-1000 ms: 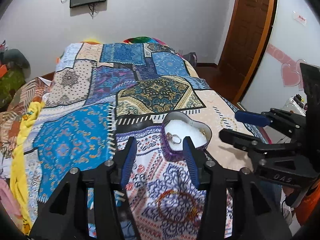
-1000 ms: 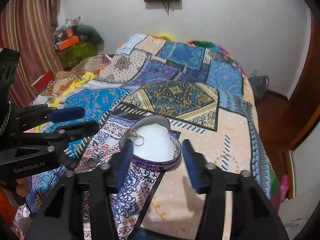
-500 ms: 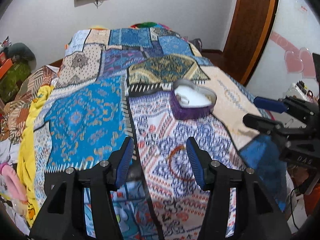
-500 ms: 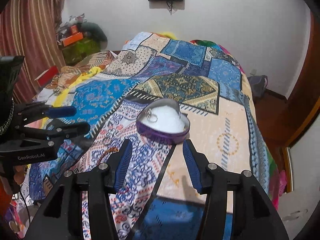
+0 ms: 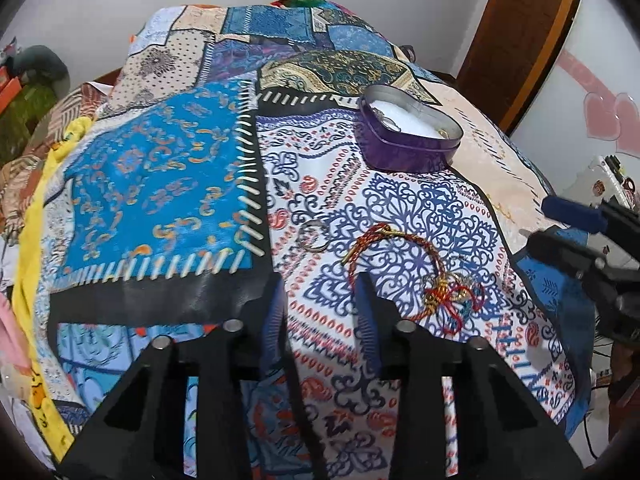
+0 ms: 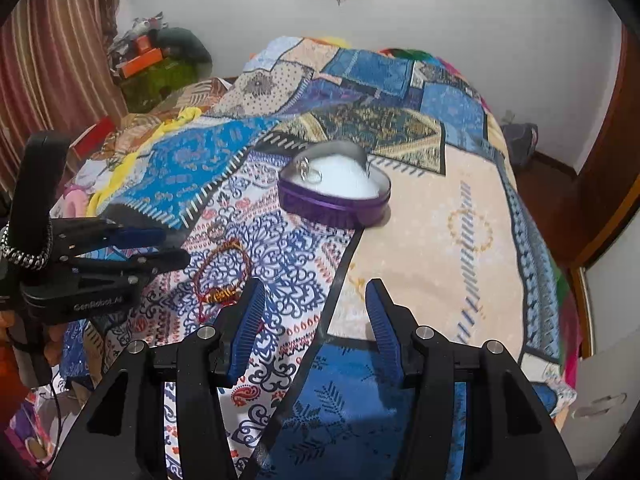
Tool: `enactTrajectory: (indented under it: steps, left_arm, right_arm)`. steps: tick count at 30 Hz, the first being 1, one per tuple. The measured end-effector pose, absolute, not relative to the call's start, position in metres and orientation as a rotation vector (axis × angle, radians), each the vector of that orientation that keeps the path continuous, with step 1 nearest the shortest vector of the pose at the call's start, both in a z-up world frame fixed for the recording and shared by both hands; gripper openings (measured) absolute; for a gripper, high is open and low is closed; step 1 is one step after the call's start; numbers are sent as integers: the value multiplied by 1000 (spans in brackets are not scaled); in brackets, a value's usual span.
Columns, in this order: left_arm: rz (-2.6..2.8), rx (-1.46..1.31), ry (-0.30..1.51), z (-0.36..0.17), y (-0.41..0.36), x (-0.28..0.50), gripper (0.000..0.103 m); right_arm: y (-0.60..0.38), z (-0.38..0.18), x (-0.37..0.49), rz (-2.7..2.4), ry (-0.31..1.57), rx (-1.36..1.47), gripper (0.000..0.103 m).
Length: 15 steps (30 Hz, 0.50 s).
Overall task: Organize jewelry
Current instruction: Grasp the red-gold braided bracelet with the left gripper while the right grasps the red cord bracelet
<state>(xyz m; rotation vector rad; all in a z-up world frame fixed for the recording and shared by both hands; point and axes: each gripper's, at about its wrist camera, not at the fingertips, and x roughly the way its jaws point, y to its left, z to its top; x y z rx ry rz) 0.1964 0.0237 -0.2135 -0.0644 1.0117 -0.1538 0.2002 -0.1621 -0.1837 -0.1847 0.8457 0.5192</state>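
A purple heart-shaped tin [image 5: 408, 136] with white padding lies on the patchwork bedspread; a silver ring [image 6: 310, 172] rests inside it. In front of it lie a loose silver ring [image 5: 313, 235] and a red-and-gold cord bracelet [image 5: 416, 272]. My left gripper [image 5: 320, 296] is open and empty, low over the bedspread just short of the loose ring. My right gripper [image 6: 316, 304] is open and empty, held back from the tin [image 6: 334, 192], with the bracelet [image 6: 222, 276] to its left.
The bedspread [image 5: 160, 168] covers the whole bed, and its near edge drops off below both grippers. A wooden door [image 5: 520, 20] stands at the far right. Clutter and a striped curtain [image 6: 52, 60] are at the far left.
Both grippers have pulled back from the tin toward the bed's near edge. The left one has dropped low, bringing the loose ring and bracelet close in front of it.
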Motion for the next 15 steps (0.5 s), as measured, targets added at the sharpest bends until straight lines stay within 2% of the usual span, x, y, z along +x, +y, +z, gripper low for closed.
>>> enactTrajectory:
  steps: [2, 10, 12, 14, 15]
  left_arm:
    - [-168, -80, 1019, -218, 21, 201, 29]
    - [-200, -130, 1021, -229, 17, 213, 26]
    - [-217, -182, 1023, -231, 23, 215, 22]
    - [-249, -223, 1029, -233, 24, 217, 7]
    - [-255, -225, 1029, -233, 23, 217, 6]
  right_arm:
    - [-162, -189, 202, 519, 862, -180, 49]
    - [-169, -198, 204, 516, 891, -161, 49]
    - [-171, -199, 204, 518, 900, -153, 49]
    - [-171, -200, 204, 519, 904, -150, 49]
    - [-171, -201, 204, 519, 905, -150, 49]
